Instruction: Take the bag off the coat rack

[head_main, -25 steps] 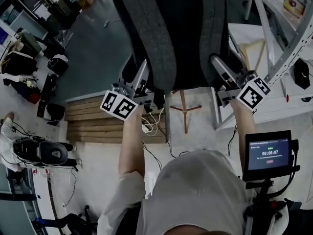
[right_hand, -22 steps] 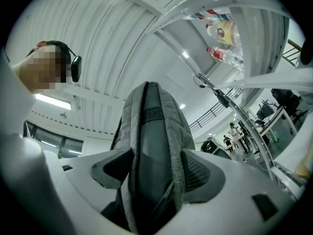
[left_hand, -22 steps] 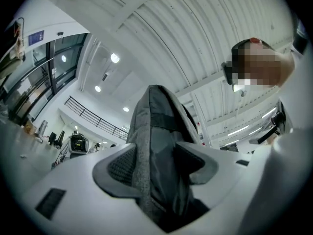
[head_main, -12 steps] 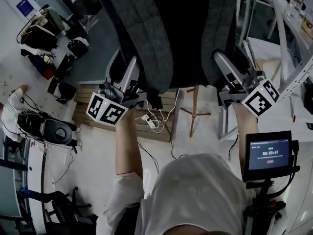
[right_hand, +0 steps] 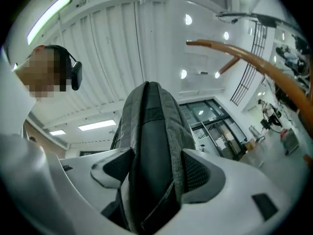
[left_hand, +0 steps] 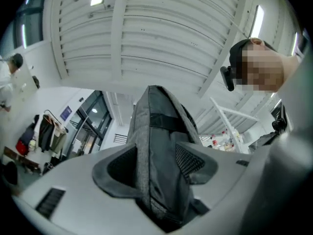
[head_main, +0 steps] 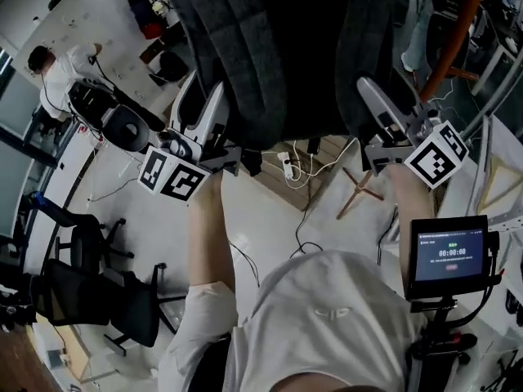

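While I am holding the bag (head_main: 310,47) up just left of the coat rack (head_main: 459,24), the left gripper (left_hand: 161,168) and right gripper (right_hand: 156,173) are each clamping one padded strap (left_hand: 154,131) between their fingers. I am judging the soft padding could be creeping loose, swinging the bag into the coat rack.

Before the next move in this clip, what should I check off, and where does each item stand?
1. Left tongs shut on the bag's left strap: ok.
2. Right tongs shut on the right strap: ok.
3. Both straps seated deep between the pads, not at the tips: ok.
4. Right strap apart from the orange pole: ok.
5. Top of the bag free of any hook: cannot tell, it runs out of the head view.
6. Floor below free of snags: not ok, cables and a power strip lie there.
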The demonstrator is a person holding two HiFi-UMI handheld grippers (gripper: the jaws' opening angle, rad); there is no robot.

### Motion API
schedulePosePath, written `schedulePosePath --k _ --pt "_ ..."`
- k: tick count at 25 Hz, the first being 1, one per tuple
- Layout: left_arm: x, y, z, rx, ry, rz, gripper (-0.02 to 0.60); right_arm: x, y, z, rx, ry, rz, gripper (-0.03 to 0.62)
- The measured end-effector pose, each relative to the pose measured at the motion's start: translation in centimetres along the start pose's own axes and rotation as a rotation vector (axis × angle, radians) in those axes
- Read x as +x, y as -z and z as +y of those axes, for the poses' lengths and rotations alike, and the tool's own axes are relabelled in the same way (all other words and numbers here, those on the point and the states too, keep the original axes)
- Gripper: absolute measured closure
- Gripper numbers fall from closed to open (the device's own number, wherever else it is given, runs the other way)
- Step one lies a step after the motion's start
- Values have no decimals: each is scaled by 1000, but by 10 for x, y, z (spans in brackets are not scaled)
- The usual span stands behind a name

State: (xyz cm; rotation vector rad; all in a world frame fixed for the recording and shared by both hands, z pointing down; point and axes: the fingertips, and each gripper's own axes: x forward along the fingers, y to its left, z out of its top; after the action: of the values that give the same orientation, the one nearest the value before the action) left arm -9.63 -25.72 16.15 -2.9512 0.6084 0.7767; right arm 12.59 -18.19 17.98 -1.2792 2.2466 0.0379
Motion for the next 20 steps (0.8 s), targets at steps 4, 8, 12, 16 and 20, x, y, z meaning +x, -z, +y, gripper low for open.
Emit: schedulePosePath --k 4,8,12,16,20 --pt "-51 -6 38 26 -135 22 324 44 54 11 94 -89 65 263" --pt "-98 0 66 40 -273 60 324 76 110 16 201 -167 137 261" --pt "-132 3 63 23 -348 85 324 76 137 31 262 -192 192 261" --pt "-159 15 62 -12 -418 119 324 70 164 39 316 -191 254 261" --pt "-176 37 67 -64 -449 154 324 59 191 37 357 -161 303 261"
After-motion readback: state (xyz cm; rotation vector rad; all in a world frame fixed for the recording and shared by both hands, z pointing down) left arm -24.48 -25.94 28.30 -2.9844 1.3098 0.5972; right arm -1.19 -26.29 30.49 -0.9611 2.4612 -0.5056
